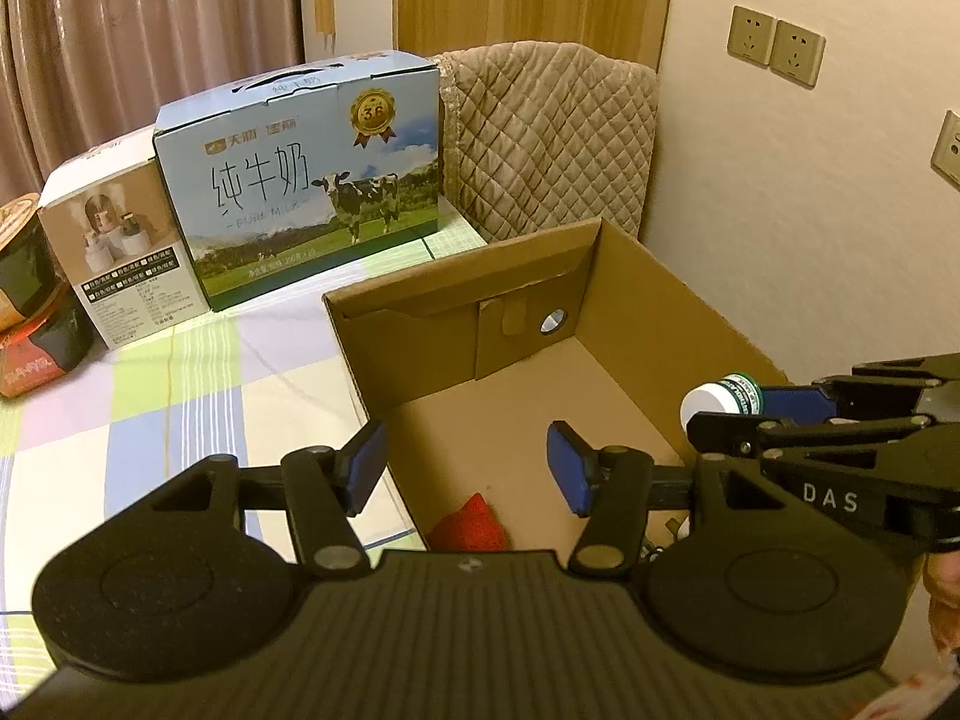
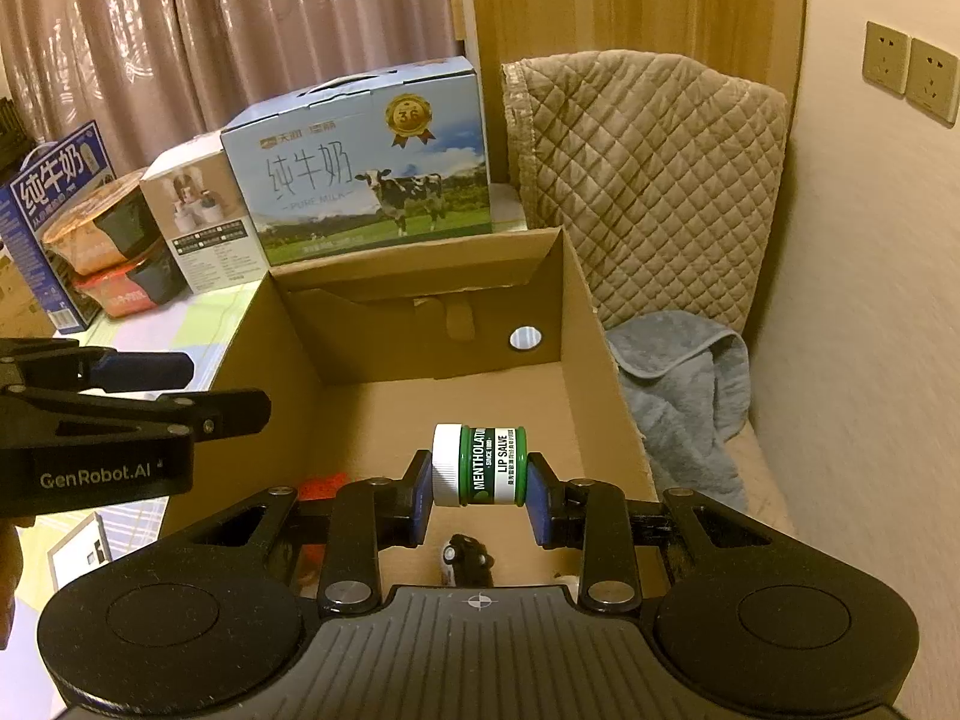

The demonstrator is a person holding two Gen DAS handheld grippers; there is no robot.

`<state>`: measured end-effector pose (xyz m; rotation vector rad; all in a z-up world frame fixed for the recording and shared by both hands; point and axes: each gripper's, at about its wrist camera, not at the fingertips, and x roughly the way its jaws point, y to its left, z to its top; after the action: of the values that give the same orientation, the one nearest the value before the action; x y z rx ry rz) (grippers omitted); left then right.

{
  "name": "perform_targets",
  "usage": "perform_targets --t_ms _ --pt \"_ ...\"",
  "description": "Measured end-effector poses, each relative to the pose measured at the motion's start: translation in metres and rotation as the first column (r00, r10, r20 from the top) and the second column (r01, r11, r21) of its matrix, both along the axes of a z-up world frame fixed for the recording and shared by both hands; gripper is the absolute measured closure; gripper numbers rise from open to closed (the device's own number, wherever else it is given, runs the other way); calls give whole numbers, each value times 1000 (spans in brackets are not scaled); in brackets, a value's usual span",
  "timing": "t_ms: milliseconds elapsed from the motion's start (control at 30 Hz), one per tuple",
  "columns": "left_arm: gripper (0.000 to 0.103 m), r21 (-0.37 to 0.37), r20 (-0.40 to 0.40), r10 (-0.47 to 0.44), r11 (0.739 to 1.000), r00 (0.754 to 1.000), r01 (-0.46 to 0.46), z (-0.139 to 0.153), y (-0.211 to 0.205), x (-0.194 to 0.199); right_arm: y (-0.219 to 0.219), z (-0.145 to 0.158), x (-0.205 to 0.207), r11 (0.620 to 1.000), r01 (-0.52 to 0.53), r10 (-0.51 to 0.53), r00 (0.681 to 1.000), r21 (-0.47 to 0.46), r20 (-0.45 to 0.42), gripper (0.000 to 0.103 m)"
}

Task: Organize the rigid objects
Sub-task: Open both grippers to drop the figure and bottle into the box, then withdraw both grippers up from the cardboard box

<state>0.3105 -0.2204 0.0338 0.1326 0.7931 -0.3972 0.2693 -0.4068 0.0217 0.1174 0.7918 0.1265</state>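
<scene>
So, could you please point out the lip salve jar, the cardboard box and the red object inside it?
lip salve jar [image 2: 480, 466]: right wrist view, green label.
cardboard box [image 2: 420, 324]: right wrist view, far inner wall.
red object [image 1: 468, 525]: left wrist view, its top.

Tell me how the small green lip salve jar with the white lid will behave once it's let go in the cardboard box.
The small green lip salve jar with the white lid is round and held sideways by the right gripper, so it will probably roll across the open cardboard box. It looks rigid, small and likely light.

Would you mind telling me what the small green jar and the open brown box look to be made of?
The small green jar looks like glossy plastic under a printed label, with a ridged white cap that is probably plastic too. The open brown box looks like matte corrugated cardboard: raw tan walls, folded flaps and a punched round hole.
</scene>
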Motion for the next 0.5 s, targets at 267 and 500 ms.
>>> perform_targets --t_ms 267,500 --pt "48 0 -2 4 1000 1000 -4 -1 3 -2 1 -1 2 1000 9 -8 1000 14 -5 74" --pt "41 -10 1 15 1000 1000 -15 4 12 -11 -7 8 -3 998 54 -55 998 38 25 44"
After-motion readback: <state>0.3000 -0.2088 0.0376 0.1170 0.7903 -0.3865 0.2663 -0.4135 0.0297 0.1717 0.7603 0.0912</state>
